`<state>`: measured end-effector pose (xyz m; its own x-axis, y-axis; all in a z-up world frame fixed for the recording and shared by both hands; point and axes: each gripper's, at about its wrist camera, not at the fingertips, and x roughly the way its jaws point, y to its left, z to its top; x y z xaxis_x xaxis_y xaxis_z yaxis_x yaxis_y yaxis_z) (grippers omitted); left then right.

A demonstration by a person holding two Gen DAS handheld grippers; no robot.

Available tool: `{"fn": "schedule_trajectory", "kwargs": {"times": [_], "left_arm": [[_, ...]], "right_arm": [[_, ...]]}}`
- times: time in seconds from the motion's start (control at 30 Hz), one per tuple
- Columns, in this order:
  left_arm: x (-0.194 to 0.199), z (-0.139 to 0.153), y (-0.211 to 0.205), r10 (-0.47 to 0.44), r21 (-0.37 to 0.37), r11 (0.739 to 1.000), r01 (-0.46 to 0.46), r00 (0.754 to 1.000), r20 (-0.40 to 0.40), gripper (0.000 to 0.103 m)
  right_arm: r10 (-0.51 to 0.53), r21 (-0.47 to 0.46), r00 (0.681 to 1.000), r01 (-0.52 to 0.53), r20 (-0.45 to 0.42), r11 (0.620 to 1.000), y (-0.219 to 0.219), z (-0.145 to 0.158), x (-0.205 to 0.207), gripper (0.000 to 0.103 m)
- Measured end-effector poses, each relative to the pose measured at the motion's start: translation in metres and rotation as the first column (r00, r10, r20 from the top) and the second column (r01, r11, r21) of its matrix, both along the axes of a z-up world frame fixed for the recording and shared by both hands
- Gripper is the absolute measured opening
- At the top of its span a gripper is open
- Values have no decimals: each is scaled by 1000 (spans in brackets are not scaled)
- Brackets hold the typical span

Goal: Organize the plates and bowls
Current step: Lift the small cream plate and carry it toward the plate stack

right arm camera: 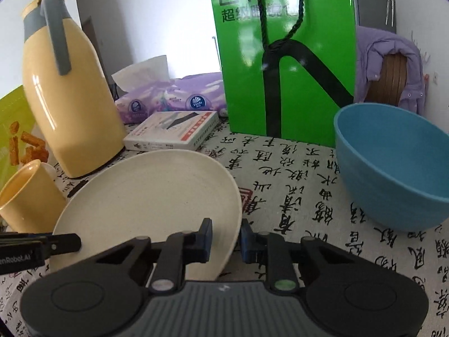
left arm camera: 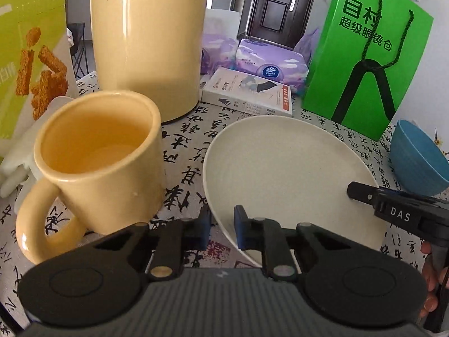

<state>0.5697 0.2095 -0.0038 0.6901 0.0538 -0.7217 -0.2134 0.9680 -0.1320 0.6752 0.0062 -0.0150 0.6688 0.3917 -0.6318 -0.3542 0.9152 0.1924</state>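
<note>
Plate (left arm camera: 280,168) is gripped at its near rim by both tongs: left tongs (left arm camera: 223,231) are closed on the near-left edge, right tongs (right arm camera: 226,241) on the near-right edge, presumably so it lifts level. Blue bowl (right arm camera: 393,174) stands apart on the worktop (right arm camera: 294,182), right of the plate.

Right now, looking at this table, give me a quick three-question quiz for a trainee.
1. Fill in: the left hand-held gripper and the right hand-held gripper both clamp the cream plate's ____.
2. Which stands nearest the yellow mug? A green bag, B yellow jug, C blue bowl.
3. True or false: the blue bowl sits on the plate.
Key: 1 rim; 2 B; 3 false, the blue bowl stands beside it.
</note>
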Motion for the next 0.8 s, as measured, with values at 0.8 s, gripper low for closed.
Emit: {"fn": "schedule_trajectory", "kwargs": {"times": [0.8], "left_arm": [[-170,99,-113,-153,-9,988,155,981,121,17]], "right_arm": [[-126,-14,979,130,160,991,-131,113,-202,10]]}}
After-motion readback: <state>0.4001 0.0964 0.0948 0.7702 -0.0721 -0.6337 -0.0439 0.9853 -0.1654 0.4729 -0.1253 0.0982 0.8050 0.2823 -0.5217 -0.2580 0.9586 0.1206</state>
